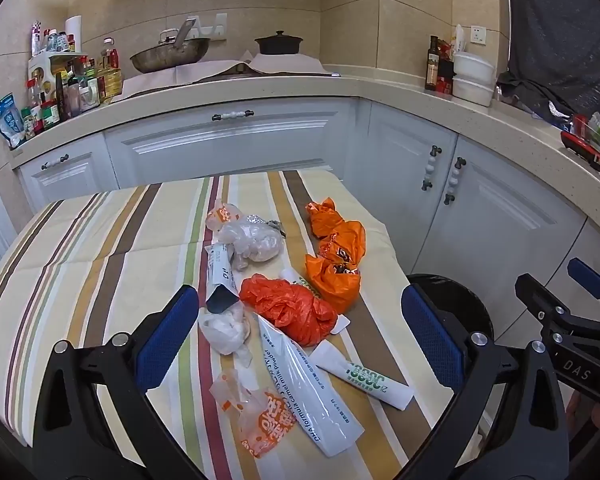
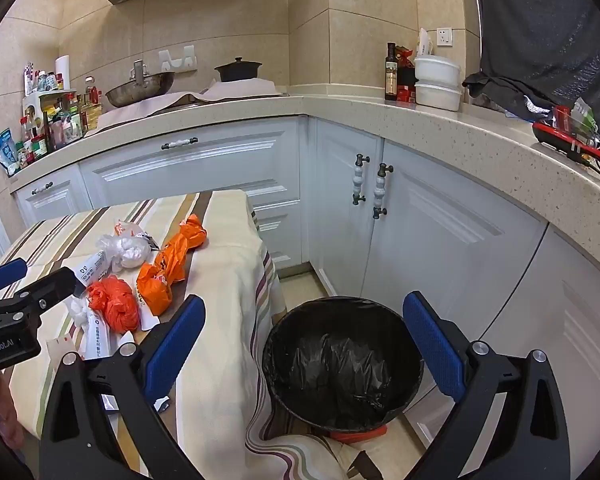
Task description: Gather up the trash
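Trash lies on a striped tablecloth (image 1: 100, 248): a crumpled red-orange bag (image 1: 290, 310), an orange bag (image 1: 336, 256), clear plastic bags (image 1: 256, 240), a white wad (image 1: 224, 330), a white powder pouch (image 1: 304, 388), a white tube (image 1: 364, 380) and a printed clear bag (image 1: 256, 420). My left gripper (image 1: 300, 340) is open and empty above the pile. My right gripper (image 2: 304, 348) is open and empty above a bin with a black liner (image 2: 342, 364) beside the table. The red-orange bag (image 2: 114, 306) and the orange bag (image 2: 168, 272) also show in the right wrist view.
White cabinets (image 2: 440, 232) and a beige L-shaped counter (image 2: 380, 116) surround the table. The counter holds a wok (image 1: 170, 54), a black pot (image 1: 278, 44), condiment bottles (image 1: 60, 92), white containers (image 1: 474, 78) and a red item (image 1: 584, 148). The bin rim (image 1: 452, 284) shows right of the table.
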`<state>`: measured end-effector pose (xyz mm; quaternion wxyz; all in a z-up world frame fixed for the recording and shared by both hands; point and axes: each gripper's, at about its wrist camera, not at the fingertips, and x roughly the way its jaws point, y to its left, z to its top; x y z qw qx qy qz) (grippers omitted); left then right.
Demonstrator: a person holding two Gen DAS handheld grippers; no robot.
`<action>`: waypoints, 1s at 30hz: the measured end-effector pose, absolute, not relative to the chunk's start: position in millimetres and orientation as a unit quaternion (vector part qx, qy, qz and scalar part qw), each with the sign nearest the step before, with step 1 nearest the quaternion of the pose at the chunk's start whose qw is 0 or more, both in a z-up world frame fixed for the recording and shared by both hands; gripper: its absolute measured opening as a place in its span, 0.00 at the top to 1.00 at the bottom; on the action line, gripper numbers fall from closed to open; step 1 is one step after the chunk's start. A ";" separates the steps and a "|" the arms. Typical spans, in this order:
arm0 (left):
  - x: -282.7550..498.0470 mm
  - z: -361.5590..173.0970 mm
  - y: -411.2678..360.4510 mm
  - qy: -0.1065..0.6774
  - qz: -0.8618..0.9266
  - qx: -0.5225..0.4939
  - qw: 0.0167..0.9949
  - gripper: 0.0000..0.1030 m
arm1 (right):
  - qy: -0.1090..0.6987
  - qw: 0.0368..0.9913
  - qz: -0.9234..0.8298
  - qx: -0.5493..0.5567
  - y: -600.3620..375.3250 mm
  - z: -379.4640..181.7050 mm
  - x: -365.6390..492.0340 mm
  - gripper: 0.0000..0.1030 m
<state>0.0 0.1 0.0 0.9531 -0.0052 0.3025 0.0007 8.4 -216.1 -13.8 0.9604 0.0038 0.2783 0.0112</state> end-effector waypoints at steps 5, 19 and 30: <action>-0.2 0.0 0.4 0.304 -0.003 -0.007 0.953 0.04 | 0.277 0.961 0.010 0.002 -216.4 -12.7 6.9 0.06; -0.2 -2.0 4.5 0.306 0.000 -0.004 0.952 0.04 | 0.275 0.961 0.008 0.006 -219.4 -11.4 6.5 0.06; 0.7 -7.7 1.1 0.310 -0.001 -0.003 0.951 0.04 | 0.274 0.962 0.008 0.005 -220.2 -11.8 6.4 0.06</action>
